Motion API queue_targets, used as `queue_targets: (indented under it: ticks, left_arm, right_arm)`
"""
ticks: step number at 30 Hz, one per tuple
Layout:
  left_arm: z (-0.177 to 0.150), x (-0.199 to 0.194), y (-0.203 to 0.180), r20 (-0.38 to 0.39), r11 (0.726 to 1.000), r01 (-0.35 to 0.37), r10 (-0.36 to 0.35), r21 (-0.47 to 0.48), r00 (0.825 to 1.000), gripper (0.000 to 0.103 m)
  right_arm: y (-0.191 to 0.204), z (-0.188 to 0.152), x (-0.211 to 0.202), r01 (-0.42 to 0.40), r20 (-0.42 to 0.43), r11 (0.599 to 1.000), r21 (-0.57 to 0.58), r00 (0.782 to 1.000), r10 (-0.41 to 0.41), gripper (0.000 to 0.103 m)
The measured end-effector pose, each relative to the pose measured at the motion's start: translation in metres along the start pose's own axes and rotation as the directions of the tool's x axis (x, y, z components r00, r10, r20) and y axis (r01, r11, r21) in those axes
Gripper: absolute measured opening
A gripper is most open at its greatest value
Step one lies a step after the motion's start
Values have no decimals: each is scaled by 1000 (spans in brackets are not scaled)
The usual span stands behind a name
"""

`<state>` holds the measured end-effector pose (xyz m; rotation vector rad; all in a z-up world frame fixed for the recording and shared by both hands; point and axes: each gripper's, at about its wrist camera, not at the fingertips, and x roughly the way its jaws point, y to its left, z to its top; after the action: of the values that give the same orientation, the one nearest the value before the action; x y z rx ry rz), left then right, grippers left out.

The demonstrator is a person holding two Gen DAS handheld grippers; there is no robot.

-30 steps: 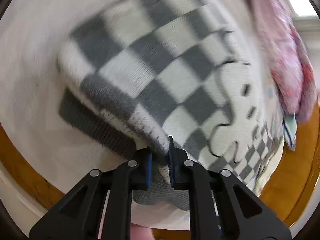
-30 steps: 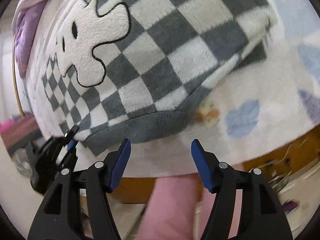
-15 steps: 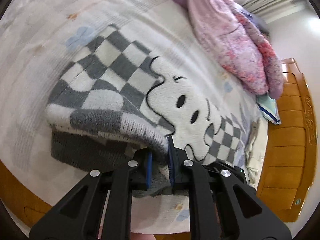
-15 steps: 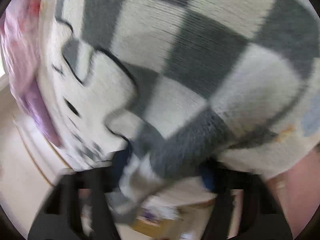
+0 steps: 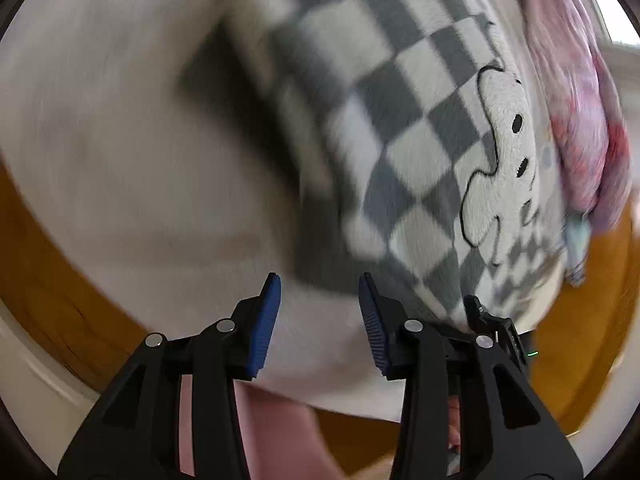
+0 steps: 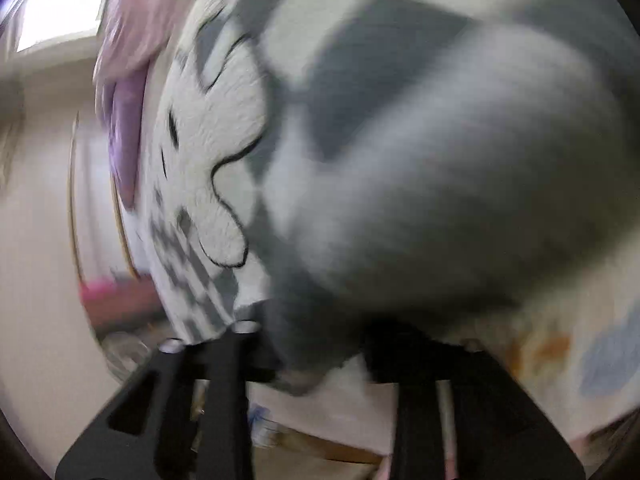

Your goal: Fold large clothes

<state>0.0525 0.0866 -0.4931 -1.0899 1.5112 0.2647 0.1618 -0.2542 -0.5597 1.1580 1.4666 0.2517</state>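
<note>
The left gripper [image 5: 319, 292] has just been opening — its jaws now stand apart with nothing between them, the checkered sweater [image 5: 400, 128] lying on the bed [image 5: 120, 160] just ahead. The right gripper [image 6: 320, 344] has also just been opening; the sweater's grey hem sits between its blurred jaws — whether they grip it I cannot tell.
</note>
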Motion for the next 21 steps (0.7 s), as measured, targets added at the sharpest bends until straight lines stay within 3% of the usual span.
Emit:
queue_targets:
  ticks: [1, 4, 6, 9, 12, 13, 14, 15, 16, 17, 19, 21]
  left_arm:
    - [-3, 6, -1, -28, 1000, 19, -19, -13, 999, 46]
    - [-1, 27, -11, -70, 999, 31, -33, -34, 997, 49]
    - [10, 41, -12, -58, 991, 61, -68, -119, 996, 54]
    - [32, 58, -7, -26, 956, 73, -84, -283, 996, 57]
    - [47, 73, -4, -69, 913, 55, -90, -405, 993, 58]
    - [50, 72, -7, -71, 906, 62, -100, -419, 992, 46]
    - [52, 68, -11, -65, 908, 73, -109, -412, 992, 37]
    - [53, 65, -14, -67, 916, 72, -107, -395, 992, 24]
    - [53, 58, -20, -60, 925, 91, -122, -368, 991, 17]
    - [53, 52, -25, -47, 931, 114, -139, -348, 989, 15]
    - [56, 26, -48, 23, 940, 227, -228, -256, 973, 14]
    - [63, -4, -79, 86, 961, 253, -245, -109, 966, 14]
  right_arm:
    - [-2, 0, -4, -12, -18, 999, 52, 1000, 13, 58]
    - [2, 1, -18, 24, -45, 998, 64, 999, -21, 62]
    - [7, 0, -25, 55, -56, 997, 48, 997, -52, 65]
    - [8, 4, -30, 83, -54, 994, 77, 995, -79, 70]
    - [-1, 2, -25, 81, -40, 984, 156, 996, -76, 70]
    - [-7, 7, -25, 79, -30, 978, 193, 997, -75, 70]
    - [-11, 6, -32, 72, -22, 973, 218, 997, -69, 67]
    - [-10, 9, -32, 63, -4, 968, 242, 998, -65, 57]
    - [-7, 10, -36, 56, 16, 969, 240, 998, -62, 29]
    - [-2, 14, -39, 48, 32, 973, 227, 998, -57, 16]
    - [20, 21, -47, -12, 77, 984, 180, 997, -2, 13]
    - [41, 26, -59, -61, 113, 991, 121, 993, 47, 13]
